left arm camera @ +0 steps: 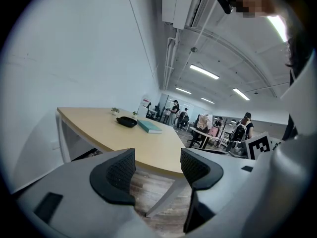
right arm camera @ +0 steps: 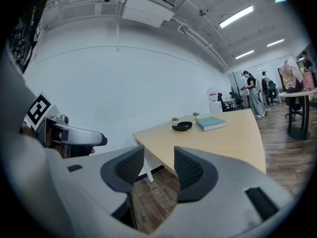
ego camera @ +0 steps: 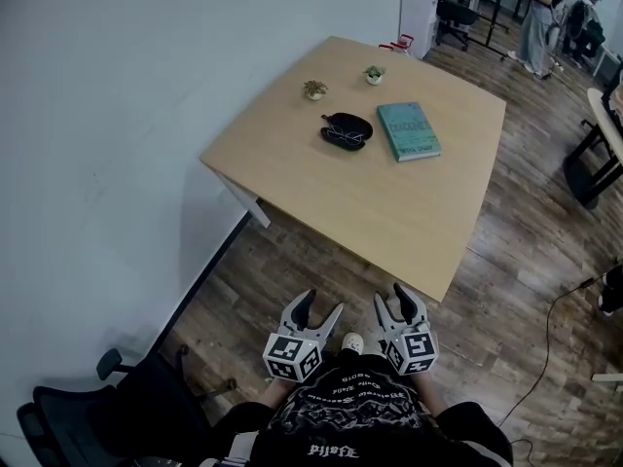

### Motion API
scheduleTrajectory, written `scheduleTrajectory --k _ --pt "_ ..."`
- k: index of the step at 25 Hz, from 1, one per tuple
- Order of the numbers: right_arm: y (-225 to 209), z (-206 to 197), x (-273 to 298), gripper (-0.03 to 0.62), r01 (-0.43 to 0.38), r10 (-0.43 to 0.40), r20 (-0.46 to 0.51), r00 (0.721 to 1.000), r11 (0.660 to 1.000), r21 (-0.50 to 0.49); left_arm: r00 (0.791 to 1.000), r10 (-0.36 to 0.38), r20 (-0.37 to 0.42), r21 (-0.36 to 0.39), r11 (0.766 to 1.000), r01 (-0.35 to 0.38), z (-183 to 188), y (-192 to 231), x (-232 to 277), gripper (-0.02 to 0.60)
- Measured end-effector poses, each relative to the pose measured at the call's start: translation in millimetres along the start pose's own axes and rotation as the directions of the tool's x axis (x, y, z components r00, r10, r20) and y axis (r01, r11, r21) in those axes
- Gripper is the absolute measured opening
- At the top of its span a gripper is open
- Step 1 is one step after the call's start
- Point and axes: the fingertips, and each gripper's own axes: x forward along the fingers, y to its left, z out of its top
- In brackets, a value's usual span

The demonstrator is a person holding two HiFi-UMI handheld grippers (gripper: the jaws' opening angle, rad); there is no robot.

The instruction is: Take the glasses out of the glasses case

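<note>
Black glasses case [ego camera: 347, 130], seemingly open, small

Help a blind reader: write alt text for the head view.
A black glasses case lies on a wooden table beside a teal book and two small potted plants. The left hand-held gripper and right hand-held gripper hover open before it.

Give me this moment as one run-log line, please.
phase: before approach | left gripper: open, empty | right gripper: open, empty | glasses case: open on table, glasses inside, untouched
</note>
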Motion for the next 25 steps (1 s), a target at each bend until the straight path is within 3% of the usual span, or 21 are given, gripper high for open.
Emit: scheduleTrajectory --k 12,25 --pt "5.3 -0.4 14.2 0.201 -0.005 0.004 -0.015 1.000 1.000 -0.022 1.000 0.010 0.022 -0.024 1.000 -0.010 3.8 17.9 13.8 0.292" --pt "-19.2 10.8 61.0 0.201 0.088 -0.089 -0.043 0.995 0.996 -0.017 0.996 -0.093 -0.012 -0.016 0.996 0.093 28.0 47.9 78.7 0.293"
